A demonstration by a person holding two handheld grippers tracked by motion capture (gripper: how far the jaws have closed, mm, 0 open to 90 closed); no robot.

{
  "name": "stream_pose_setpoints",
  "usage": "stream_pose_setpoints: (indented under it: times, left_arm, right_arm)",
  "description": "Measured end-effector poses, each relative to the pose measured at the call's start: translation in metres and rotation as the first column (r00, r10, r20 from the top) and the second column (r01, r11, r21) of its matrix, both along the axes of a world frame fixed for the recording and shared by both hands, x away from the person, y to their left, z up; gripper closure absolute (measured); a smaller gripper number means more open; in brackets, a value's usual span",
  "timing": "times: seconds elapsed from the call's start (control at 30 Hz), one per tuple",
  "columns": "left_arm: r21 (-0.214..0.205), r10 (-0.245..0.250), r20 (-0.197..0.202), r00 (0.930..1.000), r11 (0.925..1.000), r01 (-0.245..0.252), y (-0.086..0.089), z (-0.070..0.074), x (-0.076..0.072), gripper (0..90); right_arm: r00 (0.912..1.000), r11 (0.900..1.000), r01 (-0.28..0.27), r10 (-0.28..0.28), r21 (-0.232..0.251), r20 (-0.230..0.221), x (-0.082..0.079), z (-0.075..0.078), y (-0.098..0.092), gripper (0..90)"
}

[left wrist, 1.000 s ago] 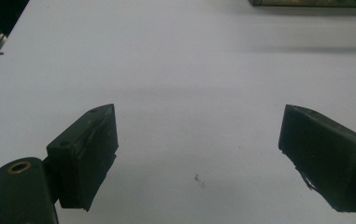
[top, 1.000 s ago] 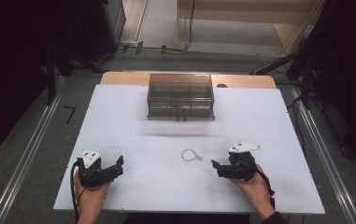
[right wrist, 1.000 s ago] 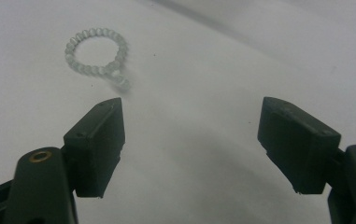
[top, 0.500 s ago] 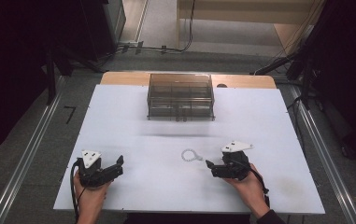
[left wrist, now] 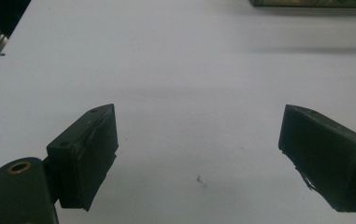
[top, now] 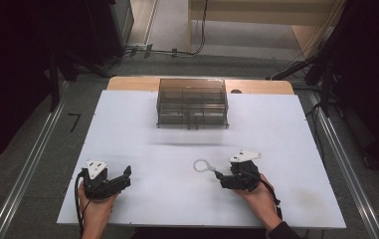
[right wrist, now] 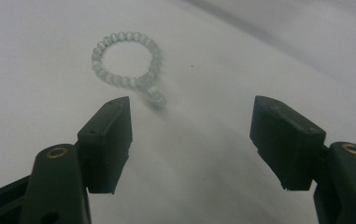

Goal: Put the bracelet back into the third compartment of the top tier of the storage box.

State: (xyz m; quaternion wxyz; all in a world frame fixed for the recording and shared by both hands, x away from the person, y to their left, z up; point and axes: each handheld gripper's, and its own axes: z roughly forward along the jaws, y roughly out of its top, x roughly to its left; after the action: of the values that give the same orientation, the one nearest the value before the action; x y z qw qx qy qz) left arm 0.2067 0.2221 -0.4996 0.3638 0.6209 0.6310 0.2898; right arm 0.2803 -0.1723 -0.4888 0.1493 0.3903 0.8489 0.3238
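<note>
One bead bracelet lies on the white table, just ahead of the right gripper.

The bracelet (right wrist: 128, 63) is a small ring of pale, translucent beads with a short tail of beads toward the gripper; it lies flat on the table (top: 286, 144), near the front edge. The right gripper (top: 223, 177) has moved left toward it since a second ago; its jaws are wide open and hold nothing. The left gripper (top: 122, 177) stayed in place, also wide open and empty. There are two grippers, one bracelet and one clear drawer box (top: 192, 102) at the far side.
</note>
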Motion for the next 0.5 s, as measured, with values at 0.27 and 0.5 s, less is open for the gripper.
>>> stream_pose_setpoints:
  times: [0.27, 0.5]
  left_arm:
    - [-0.001, -0.001, 0.001, 1.0, 1.0, 0.001, 0.001, 0.0, 0.0, 12.1]
    - [-0.001, 0.0, 0.001, 1.0, 1.0, 0.0, 0.001, 0.0, 0.0, 12.1]
  right_arm:
    - [0.9998, 0.9998, -0.017, 0.017, -0.008, 0.006, 0.002, -0.003, 0.007, 35.0]
    - [0.9992, 0.9993, -0.036, 0.036, 0.011, -0.015, 0.006, -0.004, 0.011, 50.3]
